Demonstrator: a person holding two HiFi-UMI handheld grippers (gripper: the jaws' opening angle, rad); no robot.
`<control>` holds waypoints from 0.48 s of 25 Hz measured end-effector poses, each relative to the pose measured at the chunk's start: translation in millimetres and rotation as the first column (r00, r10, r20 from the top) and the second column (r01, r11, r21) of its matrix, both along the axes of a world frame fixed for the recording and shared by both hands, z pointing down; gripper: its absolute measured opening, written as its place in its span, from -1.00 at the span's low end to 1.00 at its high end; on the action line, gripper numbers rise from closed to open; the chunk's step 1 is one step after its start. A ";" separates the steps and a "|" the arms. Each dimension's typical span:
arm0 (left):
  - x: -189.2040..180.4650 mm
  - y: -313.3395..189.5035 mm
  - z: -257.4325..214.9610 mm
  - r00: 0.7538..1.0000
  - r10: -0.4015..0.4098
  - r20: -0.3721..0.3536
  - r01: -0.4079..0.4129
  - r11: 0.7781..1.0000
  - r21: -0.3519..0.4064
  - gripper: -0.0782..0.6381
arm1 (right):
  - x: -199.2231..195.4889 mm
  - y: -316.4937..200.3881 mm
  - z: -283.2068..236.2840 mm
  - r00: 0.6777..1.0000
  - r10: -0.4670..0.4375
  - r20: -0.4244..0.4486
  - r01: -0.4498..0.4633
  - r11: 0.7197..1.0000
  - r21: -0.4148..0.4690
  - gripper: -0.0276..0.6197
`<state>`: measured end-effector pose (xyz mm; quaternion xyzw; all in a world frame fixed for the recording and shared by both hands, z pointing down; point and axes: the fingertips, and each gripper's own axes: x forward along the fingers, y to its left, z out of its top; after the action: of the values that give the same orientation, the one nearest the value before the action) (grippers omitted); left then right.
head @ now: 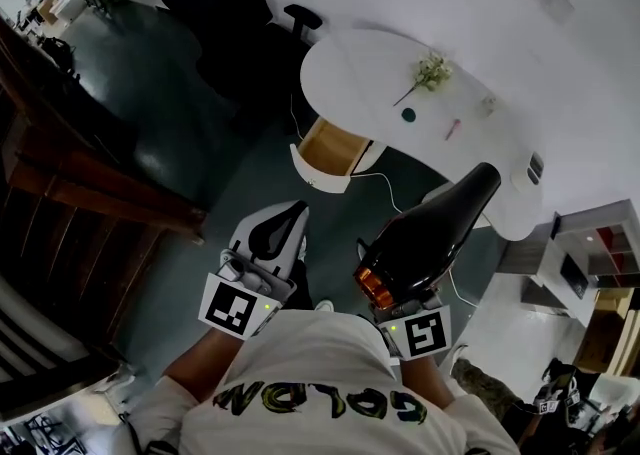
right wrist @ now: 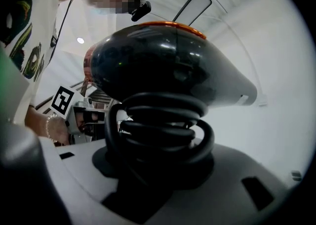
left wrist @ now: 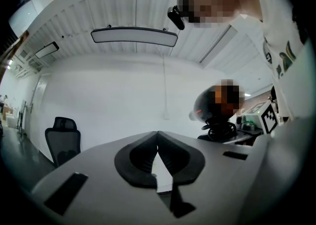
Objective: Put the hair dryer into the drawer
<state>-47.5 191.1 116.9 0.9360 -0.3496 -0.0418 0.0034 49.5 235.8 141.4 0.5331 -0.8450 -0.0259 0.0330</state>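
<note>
Left gripper (head: pixel 281 226) (left wrist: pixel 157 139): held out level in front of the person, its jaw tips pressed together with nothing between them.
Right gripper (head: pixel 403 288) (right wrist: pixel 159 172): held level beside the left one, jaws clamped on the handle of the hair dryer.
Hair dryer (head: pixel 432 231) (right wrist: pixel 168 66): black with an orange rear end, up in the air in the right gripper, nozzle toward the table.
Cord (right wrist: pixel 163 130): black, coiled in loops round the handle just above the jaws.
Drawer (head: pixel 329 149): pulled open under the table's near edge, wooden inside, well apart from the hair dryer.
Table (head: pixel 370 68): white and rounded, with a small green sprig (head: pixel 430 71) on top.
Office chair (head: pixel 225 3) (left wrist: pixel 62 142): black, beyond the table.
</note>
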 end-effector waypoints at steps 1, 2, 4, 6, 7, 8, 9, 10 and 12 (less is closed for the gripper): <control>-2.2 -15.0 0.0 1.000 0.005 -0.002 -0.005 1.000 -0.001 -0.75 | -1.2 -14.7 0.2 1.000 0.007 -0.003 -0.007 1.000 -0.001 -0.22; -4.4 -30.1 -0.3 1.000 0.009 -0.004 -0.009 1.000 -0.001 -0.75 | -2.3 -29.5 0.2 1.000 0.015 -0.006 -0.015 1.000 0.000 -0.22; -9.1 -59.8 -1.7 1.000 0.017 -0.007 -0.017 1.000 0.006 -0.75 | -5.8 -58.7 -1.3 1.000 0.024 -0.015 -0.024 1.000 0.000 -0.22; -13.9 -87.1 -3.0 1.000 0.026 -0.008 -0.026 1.000 0.001 -0.75 | -10.6 -87.0 -3.5 0.999 0.029 -0.020 -0.029 1.000 0.003 -0.22; -16.4 -100.3 -3.8 0.999 0.031 -0.009 -0.031 1.000 -0.001 -0.75 | -13.0 -100.6 -4.0 0.999 0.032 -0.021 -0.032 0.999 0.001 -0.22; -18.9 -113.5 -5.0 0.999 0.034 -0.013 -0.034 0.999 0.005 -0.75 | -15.1 -113.7 -3.8 0.999 0.036 -0.022 -0.036 0.999 -0.003 -0.22; -21.0 -126.2 -5.8 0.999 0.038 -0.015 -0.038 0.999 0.009 -0.75 | -16.8 -126.3 -3.3 0.999 0.040 -0.023 -0.041 0.999 -0.007 -0.22; -22.4 -137.9 -5.2 0.999 0.043 -0.013 -0.043 0.999 0.004 -0.75 | -18.0 -138.3 -3.0 0.999 0.045 -0.024 -0.045 0.999 -0.009 -0.22; -24.5 -158.5 -3.3 0.998 0.055 -0.006 -0.055 0.998 -0.013 -0.75 | -20.4 -159.9 -2.4 0.998 0.054 -0.027 -0.055 0.998 -0.010 -0.22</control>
<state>-72.0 32.7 113.7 0.9451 -0.3239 -0.0421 0.0116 29.1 75.9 139.0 0.5554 -0.8298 -0.0276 0.0480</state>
